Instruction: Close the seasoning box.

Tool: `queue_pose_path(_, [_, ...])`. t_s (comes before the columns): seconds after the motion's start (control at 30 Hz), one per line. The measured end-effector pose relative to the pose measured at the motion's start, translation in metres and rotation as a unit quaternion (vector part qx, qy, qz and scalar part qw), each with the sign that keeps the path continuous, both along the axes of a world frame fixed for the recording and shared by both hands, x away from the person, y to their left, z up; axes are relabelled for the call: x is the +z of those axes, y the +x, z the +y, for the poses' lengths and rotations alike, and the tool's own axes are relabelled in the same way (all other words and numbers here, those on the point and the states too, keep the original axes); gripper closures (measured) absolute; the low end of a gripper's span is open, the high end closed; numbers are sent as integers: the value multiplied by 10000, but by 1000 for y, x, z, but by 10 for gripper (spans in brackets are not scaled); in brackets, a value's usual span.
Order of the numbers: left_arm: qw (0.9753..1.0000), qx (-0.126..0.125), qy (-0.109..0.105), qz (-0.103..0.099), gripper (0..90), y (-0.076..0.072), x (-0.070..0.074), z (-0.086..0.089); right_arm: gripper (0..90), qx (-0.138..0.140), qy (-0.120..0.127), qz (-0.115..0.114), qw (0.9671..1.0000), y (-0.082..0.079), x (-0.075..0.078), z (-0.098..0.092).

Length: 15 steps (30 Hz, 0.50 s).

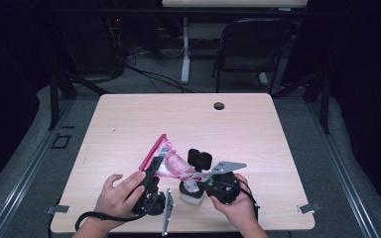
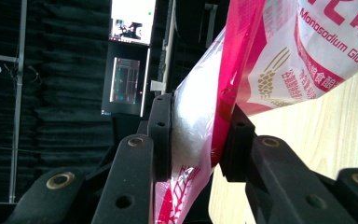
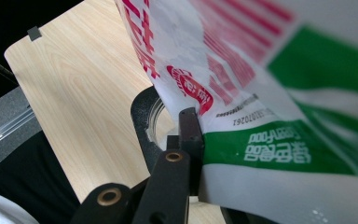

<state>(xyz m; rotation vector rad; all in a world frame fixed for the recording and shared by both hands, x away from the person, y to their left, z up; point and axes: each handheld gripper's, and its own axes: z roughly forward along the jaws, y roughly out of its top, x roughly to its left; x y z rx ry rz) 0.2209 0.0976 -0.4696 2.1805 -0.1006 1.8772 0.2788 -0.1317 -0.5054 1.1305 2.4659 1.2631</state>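
Both the left gripper [image 2: 193, 144] and right gripper [image 1: 209, 184] clamp a pink seasoning bag [image 1: 166, 157] reading "Monosodium Glut", above a black-rimmed jar [image 1: 190, 191] on the table [image 1: 129, 124].

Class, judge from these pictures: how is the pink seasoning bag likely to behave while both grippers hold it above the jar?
The pink seasoning bag is probably floppy: its film bends between the left gripper and right gripper. White powder bulges at the left jaws, so its weight likely shifts when tilted. The glossy film may slip.
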Motion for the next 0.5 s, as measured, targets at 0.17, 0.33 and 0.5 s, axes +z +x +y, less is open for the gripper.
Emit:
queue_pose_path(0.17, [10000, -16, 31, -28, 706, 0, 1, -1, 900, -27, 30, -11, 10000, 0, 0, 0])
queue_pose_path(0.33, [10000, -13, 52, -16, 706, 0, 2, -2, 900, -16, 48, -4, 10000, 0, 0, -1])
queue_pose_path(0.5, [10000, -33, 79, -26, 706, 1, 3, -4, 900, -24, 65, -10, 10000, 0, 0, -1])
